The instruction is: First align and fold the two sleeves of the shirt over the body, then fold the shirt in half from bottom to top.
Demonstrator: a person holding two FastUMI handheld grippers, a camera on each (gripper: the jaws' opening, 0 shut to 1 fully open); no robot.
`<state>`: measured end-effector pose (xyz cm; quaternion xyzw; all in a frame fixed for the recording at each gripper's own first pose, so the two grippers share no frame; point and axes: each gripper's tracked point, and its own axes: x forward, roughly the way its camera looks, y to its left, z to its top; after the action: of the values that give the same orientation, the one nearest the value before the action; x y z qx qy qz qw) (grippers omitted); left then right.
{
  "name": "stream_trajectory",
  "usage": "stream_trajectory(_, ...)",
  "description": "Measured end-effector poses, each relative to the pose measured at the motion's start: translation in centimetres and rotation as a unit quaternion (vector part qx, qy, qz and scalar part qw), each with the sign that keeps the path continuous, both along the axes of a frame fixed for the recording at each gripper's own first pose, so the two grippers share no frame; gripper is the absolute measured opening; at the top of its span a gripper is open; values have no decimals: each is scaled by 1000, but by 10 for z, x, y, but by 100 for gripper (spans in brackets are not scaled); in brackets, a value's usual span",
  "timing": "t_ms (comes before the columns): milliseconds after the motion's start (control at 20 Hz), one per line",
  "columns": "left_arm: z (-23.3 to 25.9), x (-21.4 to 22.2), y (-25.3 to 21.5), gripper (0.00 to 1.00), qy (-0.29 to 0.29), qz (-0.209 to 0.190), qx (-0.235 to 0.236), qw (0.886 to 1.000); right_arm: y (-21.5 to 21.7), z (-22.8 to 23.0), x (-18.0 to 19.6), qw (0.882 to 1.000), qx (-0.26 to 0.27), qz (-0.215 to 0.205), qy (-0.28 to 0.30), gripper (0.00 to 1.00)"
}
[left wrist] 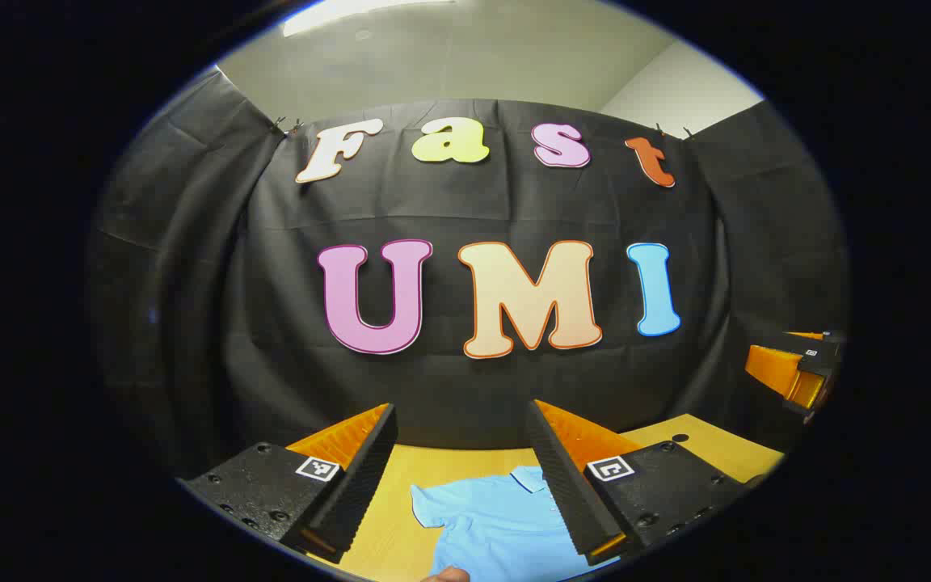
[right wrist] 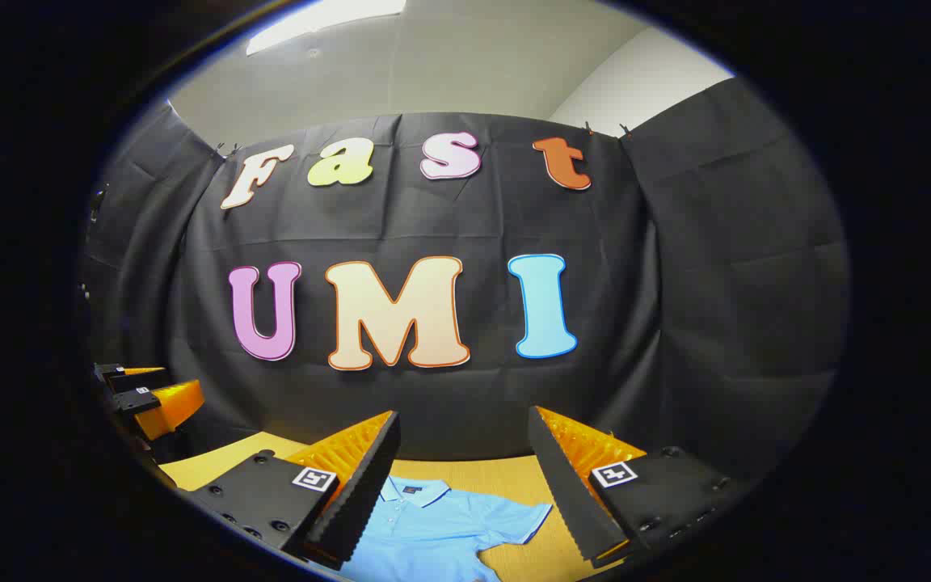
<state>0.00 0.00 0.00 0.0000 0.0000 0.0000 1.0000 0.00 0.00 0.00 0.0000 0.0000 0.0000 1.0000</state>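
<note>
Black cloth drapes the booth wall (left wrist: 465, 388) behind one tan wooden tabletop (left wrist: 401, 517), with a pale ceiling and one bright light panel (right wrist: 328, 16) above. One light-blue short-sleeved polo shirt (left wrist: 498, 525) lies flat on the table, collar toward the wall; in the left gripper view its sleeve spreads toward 9 o'clock, in the right gripper view its other sleeve spreads toward 3 o'clock. A small dark tag sits inside the collar; its writing is too small to read.

Left gripper (left wrist: 465, 477): two wedge-shaped fingers with ribbed inner faces, spread wide above the shirt, gripping nothing. Each finger mount carries one square black-and-white marker (left wrist: 318, 468).

Right gripper (right wrist: 465, 485): two ribbed fingers, likewise set wide apart and free of the cloth, with two such markers.

Each gripper also appears in the other's view, at 3 o'clock and 9 o'clock respectively. A fingertip (left wrist: 445, 575) shows at 6 o'clock in the left gripper view.
</note>
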Motion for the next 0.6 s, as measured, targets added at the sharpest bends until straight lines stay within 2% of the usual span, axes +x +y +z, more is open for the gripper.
stream_trajectory(300,-1,2,1,94,-2,3,-1,1000,-3,3,-2,1000,-6,-7,-3,97)
stream_trajectory(350,-2,1,2,93,-1,4,-2,1000,-4,2,-3,1000,-7,-9,-3,99)
stream_trajectory(600,-5,1,0,95,3,5,-6,1000,-6,5,-1,1000,-4,-10,-2,98)
